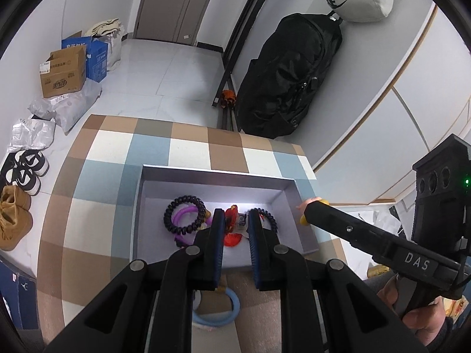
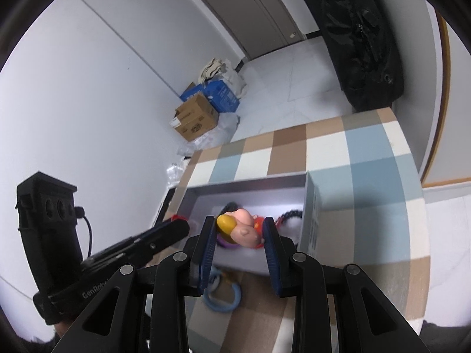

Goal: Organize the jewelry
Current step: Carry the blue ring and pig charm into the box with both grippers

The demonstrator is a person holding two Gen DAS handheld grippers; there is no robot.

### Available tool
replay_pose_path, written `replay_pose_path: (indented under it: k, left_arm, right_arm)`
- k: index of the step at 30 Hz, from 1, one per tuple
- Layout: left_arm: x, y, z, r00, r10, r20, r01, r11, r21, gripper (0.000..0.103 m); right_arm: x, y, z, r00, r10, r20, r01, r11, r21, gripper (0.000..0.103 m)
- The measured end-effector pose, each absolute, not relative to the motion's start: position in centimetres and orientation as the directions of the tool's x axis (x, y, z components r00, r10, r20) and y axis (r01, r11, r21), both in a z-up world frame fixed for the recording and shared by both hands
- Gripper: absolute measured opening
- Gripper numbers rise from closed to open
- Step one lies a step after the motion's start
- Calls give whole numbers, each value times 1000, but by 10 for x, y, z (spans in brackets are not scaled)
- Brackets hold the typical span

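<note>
A grey open box point(image 1: 212, 180) stands on the checkered table. In it lie a black coil hair tie point(image 1: 184, 214) over a purple ring point(image 1: 188, 220) and a second black coil tie point(image 1: 269, 217). My left gripper point(image 1: 234, 220) is shut on a red piece with a small clasp point(image 1: 234, 220) above the box floor. My right gripper point(image 2: 240, 229) is shut on a pink and yellow figurine charm point(image 2: 240, 228) over the box point(image 2: 250, 184); its tip shows in the left wrist view point(image 1: 312, 209) at the box's right wall. A light blue ring point(image 1: 219, 309) lies on the table in front of the box.
The table point(image 1: 97, 182) has checkered brown, white and blue cloth and ends just beyond the box. On the floor are cardboard boxes point(image 1: 63, 70), plastic bags and shoes point(image 1: 26, 170) at the left, and a black bag point(image 1: 288, 79) against the wall behind.
</note>
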State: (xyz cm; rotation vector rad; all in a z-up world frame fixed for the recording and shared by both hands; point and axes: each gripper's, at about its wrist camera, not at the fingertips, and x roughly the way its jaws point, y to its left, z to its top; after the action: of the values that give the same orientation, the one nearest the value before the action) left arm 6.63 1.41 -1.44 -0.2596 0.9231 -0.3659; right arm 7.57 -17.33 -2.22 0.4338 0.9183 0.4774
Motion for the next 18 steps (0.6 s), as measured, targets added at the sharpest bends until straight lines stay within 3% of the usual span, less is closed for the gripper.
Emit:
replay_pose_path:
  k: [18]
  left_arm:
    - [93,17,-37,484,-421,-767,116,900,-420,11]
  right_arm:
    - [104,-168,-42,463,575,-675,-155,802,577,30]
